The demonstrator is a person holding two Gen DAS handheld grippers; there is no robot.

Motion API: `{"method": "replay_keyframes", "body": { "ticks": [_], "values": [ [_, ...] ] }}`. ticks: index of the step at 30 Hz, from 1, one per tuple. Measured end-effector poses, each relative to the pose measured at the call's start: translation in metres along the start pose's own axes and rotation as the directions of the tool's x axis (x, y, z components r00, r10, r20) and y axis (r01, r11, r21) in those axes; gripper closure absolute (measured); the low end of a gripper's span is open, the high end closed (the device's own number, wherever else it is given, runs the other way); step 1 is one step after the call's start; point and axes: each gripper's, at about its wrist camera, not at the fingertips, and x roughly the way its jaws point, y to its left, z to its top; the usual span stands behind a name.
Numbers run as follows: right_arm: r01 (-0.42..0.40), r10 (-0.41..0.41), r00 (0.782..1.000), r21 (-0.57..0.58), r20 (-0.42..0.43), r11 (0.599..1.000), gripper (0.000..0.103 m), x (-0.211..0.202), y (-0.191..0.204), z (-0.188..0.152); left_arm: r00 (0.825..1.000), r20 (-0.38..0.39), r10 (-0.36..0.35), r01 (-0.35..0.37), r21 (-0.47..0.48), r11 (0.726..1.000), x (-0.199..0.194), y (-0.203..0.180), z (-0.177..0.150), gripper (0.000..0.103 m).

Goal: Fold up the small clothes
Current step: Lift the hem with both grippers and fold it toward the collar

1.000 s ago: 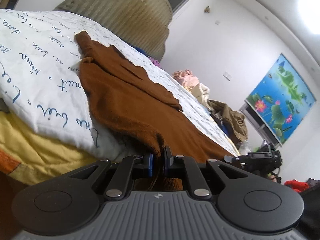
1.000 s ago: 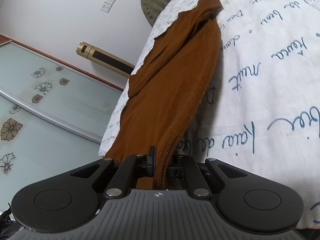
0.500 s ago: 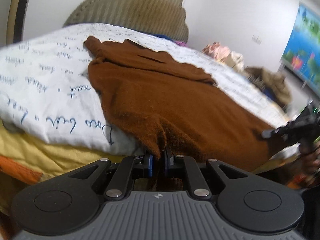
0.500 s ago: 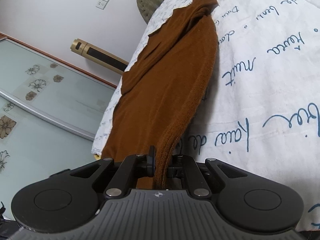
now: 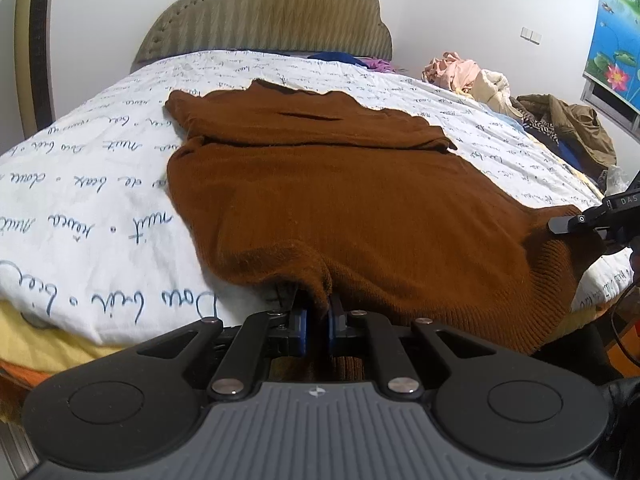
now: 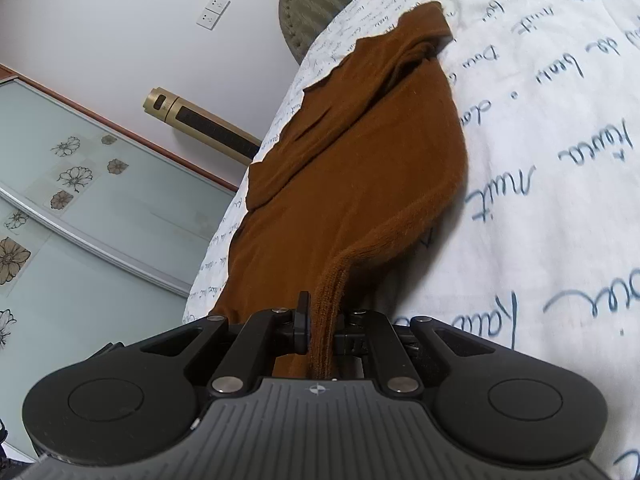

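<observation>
Where the left wrist view begins at its left edge, a gold tower unit (image 5: pixel 34 52) is seen standing against the white wall. Beside it, a padded olive headboard (image 5: pixel 264 12) rises behind the bed, which is covered by a white quilt (image 5: pixel 80 168) printed with blue handwriting. A brown sweater (image 5: pixel 340 200) is spread flat across the middle of that quilt, its upper part folded over near the headboard and its ribbed hem hanging over the near edge of the bed. The hem's left corner is pinched by the left gripper (image 5: pixel 316 330), whose jaws are closed tight on the knit. Further right, a heap of clothes (image 5: pixel 520 96) is piled at the far side of the bed, under a lotus picture (image 5: pixel 616 36) on the wall. At the right edge, the right gripper (image 5: pixel 560 224) is seen reaching the sweater's other hem corner.

Across the right wrist view, a frosted sliding door with flower decals (image 6: pixel 80 208) fills the left, and the gold tower unit (image 6: pixel 200 128) is shown slanted beside it. The brown sweater (image 6: pixel 360 168) runs up the centre over the quilt (image 6: pixel 560 160). Its ribbed hem is clamped between the nearly closed jaws of the right gripper (image 6: pixel 322 328).
</observation>
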Motion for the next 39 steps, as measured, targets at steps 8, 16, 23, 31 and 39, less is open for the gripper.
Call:
{"method": "replay_keyframes", "body": {
  "ticks": [8,16,23,31,39],
  "values": [
    [-0.021,0.021,0.999,-0.021,0.030,1.000,0.091,0.003,0.010,0.019,0.999,0.038,0.010,-0.010,-0.019,1.000,-0.003,0.003,0.021,0.094],
    [-0.028,0.029,0.997,-0.018,0.070,0.999,0.091,0.007,0.013,0.040,0.999,0.045,0.010,-0.008,-0.055,0.998,0.005,0.010,0.041,0.094],
    [-0.013,0.008,0.994,0.045,0.112,0.999,0.091,0.012,-0.004,0.050,0.998,0.031,-0.052,0.058,-0.237,0.970,0.024,0.042,0.045,0.094],
    [0.014,-0.028,0.991,0.111,0.133,0.994,0.091,0.032,-0.026,0.056,0.996,0.060,-0.066,0.082,-0.338,0.938,0.037,0.065,0.045,0.094],
    [0.013,-0.029,0.988,0.107,0.149,0.994,0.091,0.051,-0.025,0.075,0.995,0.063,-0.077,0.095,-0.373,0.923,0.048,0.074,0.064,0.094]
  ]
}}
